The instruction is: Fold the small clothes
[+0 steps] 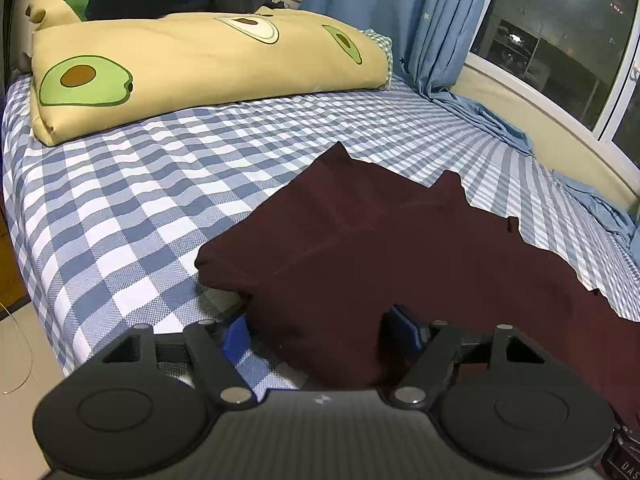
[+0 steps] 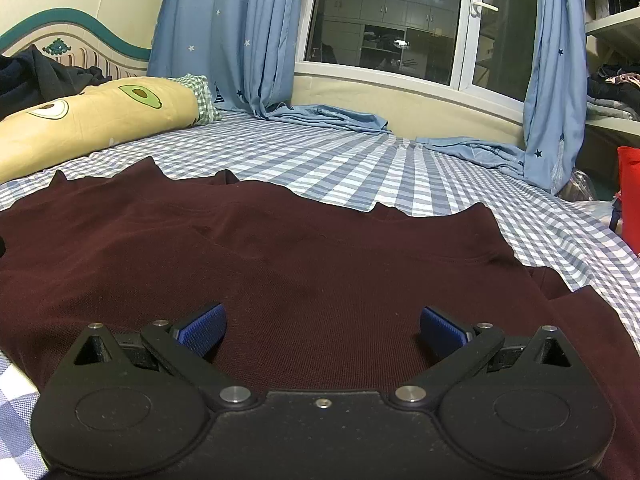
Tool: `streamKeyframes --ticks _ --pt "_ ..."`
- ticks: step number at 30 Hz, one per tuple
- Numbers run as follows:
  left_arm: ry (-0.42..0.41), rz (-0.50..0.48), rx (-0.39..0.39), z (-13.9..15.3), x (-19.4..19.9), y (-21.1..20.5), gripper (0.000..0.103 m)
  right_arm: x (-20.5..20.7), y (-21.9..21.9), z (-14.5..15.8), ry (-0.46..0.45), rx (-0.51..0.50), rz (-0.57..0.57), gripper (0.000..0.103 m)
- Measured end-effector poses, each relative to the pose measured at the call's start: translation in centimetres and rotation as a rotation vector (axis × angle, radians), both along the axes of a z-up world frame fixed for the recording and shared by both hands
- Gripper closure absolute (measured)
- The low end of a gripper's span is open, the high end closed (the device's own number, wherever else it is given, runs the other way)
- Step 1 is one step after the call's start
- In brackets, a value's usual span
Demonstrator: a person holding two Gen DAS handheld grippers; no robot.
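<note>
Maroon garment [image 2: 300,272] lies flat on checked bed [image 1: 120,200]. Left hand-held gripper [image 1: 320,330] straddles its near edge, pads not yet pinching; right hand-held gripper [image 2: 322,326] released above cloth. Grab both layers, lift evenly w/o bunching.

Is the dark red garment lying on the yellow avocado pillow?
No, the dark red garment lies on the checked sheet, apart from the pillow.

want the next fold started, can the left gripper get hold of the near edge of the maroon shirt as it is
Probably yes. The left gripper already straddles the near edge of the maroon shirt, cloth between its open blue pads, and nothing blocks it on the checked sheet.
</note>
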State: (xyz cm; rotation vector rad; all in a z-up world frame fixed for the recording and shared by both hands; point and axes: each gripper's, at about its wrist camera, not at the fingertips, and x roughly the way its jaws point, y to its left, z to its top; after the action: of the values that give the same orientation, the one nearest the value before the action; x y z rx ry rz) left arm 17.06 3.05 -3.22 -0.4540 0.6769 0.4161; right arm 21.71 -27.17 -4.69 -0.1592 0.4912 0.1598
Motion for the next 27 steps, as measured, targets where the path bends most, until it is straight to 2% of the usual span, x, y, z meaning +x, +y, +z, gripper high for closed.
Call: streamKeyframes --ticks 18,21,24,27 --pt "0.009 -0.002 -0.003 -0.1 0.1 0.2 0.028 -0.1 0.1 0.1 -0.001 0.000 0.001 0.000" --pt "0.005 0.005 0.000 0.0 0.0 0.2 0.034 -0.1 0.1 0.1 -0.001 0.000 0.001 0.000" --pt "-0.017 0.031 -0.015 0.1 -0.5 0.6 0.047 -0.1 0.1 0.1 0.000 0.001 0.002 0.000" --pt "-0.054 0.061 -0.062 0.0 -1.2 1.4 0.059 -0.3 0.1 0.2 -0.003 0.009 0.005 0.000"
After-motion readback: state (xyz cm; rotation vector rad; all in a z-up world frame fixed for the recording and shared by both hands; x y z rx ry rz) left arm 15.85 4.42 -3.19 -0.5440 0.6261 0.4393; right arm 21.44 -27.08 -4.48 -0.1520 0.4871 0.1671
